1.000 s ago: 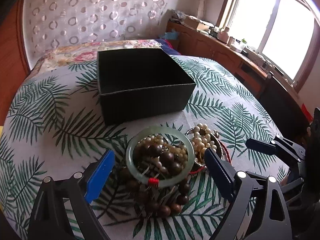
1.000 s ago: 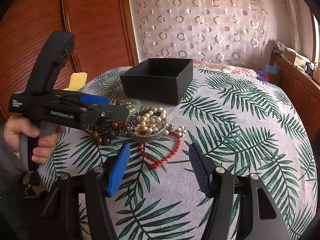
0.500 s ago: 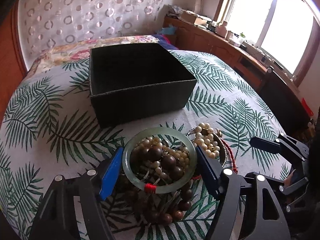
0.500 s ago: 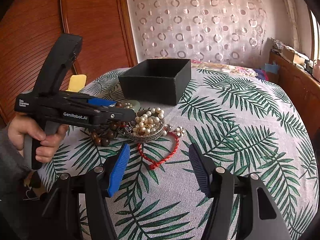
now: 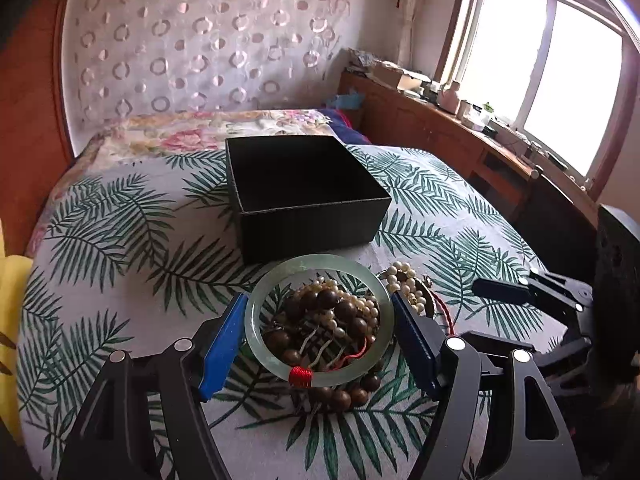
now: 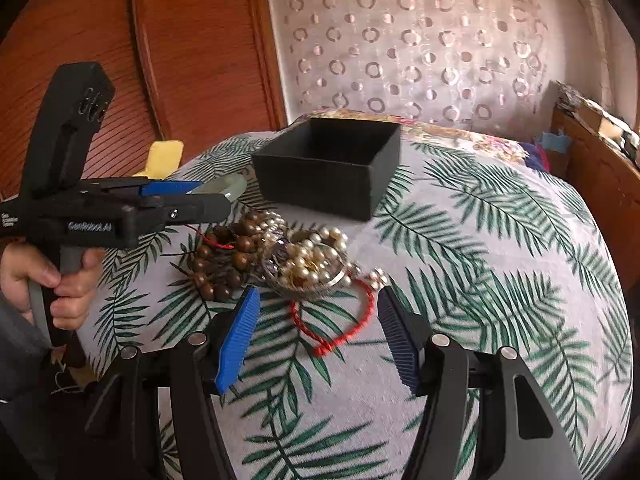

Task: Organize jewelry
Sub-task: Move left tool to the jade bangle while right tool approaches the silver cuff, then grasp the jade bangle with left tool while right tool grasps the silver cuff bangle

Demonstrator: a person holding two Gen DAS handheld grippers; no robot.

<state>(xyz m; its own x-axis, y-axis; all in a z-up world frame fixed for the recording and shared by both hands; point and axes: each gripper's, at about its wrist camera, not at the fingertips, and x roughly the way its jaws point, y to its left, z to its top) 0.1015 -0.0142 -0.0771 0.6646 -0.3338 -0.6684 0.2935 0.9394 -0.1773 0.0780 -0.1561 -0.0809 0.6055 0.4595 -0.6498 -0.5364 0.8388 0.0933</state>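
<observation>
I take the box as my landmark: black, open-topped and seemingly empty, it sits on the leaf-print bedspread with its mouth up, presumably so each piece can be dropped straight in.

On the near side of the box lies the heap of jewelry: a string of brown wooden beads, a tangle of pearls beside it, and a red cord bracelet trailing out towards my right tool.

My left gripper has just been closing, and its blue pads now bear on the two outer sides of the pale green bangle. I hold it across its width because a hard ring gives the pads two firm faces. From the right camera the bangle looks raised clear of the heap, close to the near-left corner of the box, so I judge it is on its way in. The beads seen through the ring lie below it; whether any strand clings I cannot tell.

My right gripper hangs with its jaws spread and nothing between them, on the near side of the heap over the red cord, likely my next pick.
</observation>
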